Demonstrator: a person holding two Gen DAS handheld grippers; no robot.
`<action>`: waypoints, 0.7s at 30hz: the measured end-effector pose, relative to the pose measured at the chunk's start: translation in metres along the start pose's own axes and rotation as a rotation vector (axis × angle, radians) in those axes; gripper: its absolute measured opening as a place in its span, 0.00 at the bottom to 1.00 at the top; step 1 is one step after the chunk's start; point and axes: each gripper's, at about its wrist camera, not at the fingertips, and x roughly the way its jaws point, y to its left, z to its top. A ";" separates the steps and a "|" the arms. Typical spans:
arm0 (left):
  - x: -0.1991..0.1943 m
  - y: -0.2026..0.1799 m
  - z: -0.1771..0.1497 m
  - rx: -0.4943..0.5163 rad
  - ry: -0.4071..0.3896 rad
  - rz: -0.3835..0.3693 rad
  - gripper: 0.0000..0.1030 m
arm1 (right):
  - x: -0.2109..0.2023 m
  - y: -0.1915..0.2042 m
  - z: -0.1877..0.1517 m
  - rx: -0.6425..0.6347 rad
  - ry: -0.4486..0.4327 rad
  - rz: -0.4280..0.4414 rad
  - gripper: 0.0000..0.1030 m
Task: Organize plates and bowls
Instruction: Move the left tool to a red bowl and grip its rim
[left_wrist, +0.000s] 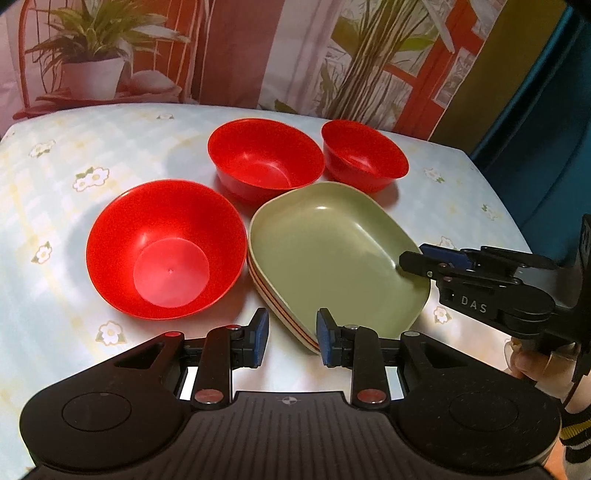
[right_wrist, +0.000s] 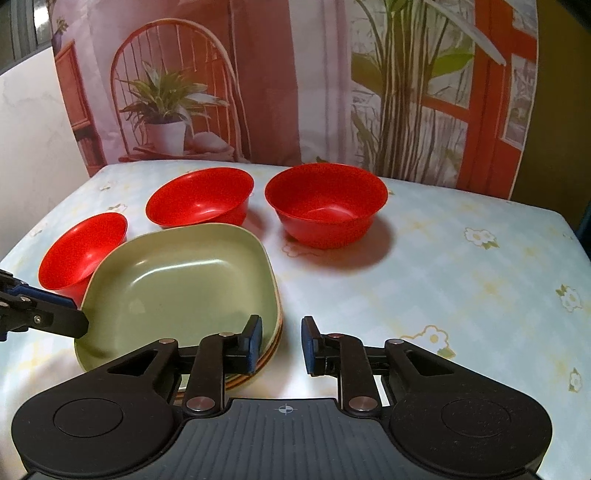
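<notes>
Left wrist view: plate stack (left_wrist: 332, 254) lies just beyond left gripper (left_wrist: 291, 338), near edge at its right pad
Right gripper (right_wrist: 282, 345): beside the stack's right near corner; left pad over the rim
Grip state: both grippers slightly parted, clamping nothing
Stack look: green squarish plate on top, orange and cream edges beneath
Bowls: three red ones; big bowl (left_wrist: 166, 247) left, two far
Judgement: stack done; bowls unnested

bowls (left_wrist: 166, 247): red
top plate (left_wrist: 332, 251): green
plates under it (right_wrist: 271, 356): orange and cream edges
tablecloth (right_wrist: 461, 295): pale blue checks, white flowers
gripper pads (left_wrist: 324, 338): blue
</notes>
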 end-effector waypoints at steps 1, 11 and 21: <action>0.000 0.000 0.000 0.004 -0.001 0.001 0.30 | 0.000 0.000 0.000 0.001 -0.001 -0.002 0.22; -0.025 -0.007 0.006 0.057 -0.055 0.001 0.30 | -0.011 0.004 0.009 0.007 -0.026 0.019 0.22; -0.095 0.020 0.046 0.064 -0.232 0.098 0.30 | -0.059 0.021 0.059 -0.068 -0.122 0.022 0.22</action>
